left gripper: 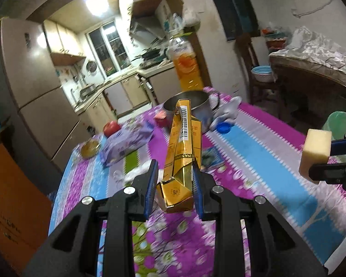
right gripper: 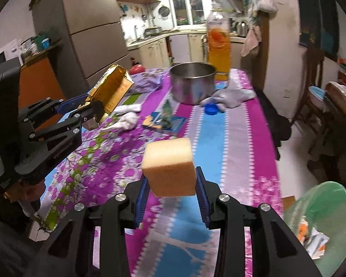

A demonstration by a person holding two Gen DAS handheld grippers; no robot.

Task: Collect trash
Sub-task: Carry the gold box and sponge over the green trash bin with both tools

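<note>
Kitchen, floral tablecloth (right gripper: 237, 138); left gripper (left gripper: 174, 180) clamping gold carton (left gripper: 181, 152), right gripper (right gripper: 173, 184) sponge (right gripper: 169, 166).

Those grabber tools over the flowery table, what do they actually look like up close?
Both are matte black plastic frames of angular, hollow-cut link arms joined by round silver bolts. Each ends in two narrow fingers lined with ribbed blue pads. The left gripper, seen from the side, has small white lettering on its body and a tall black handle. The right gripper matches it. No cables or sleeves show.

Gold carton (left gripper: 181, 154), yellow sponge (right gripper: 169, 167), purple-blue floral tablecloth (right gripper: 237, 138).
</note>
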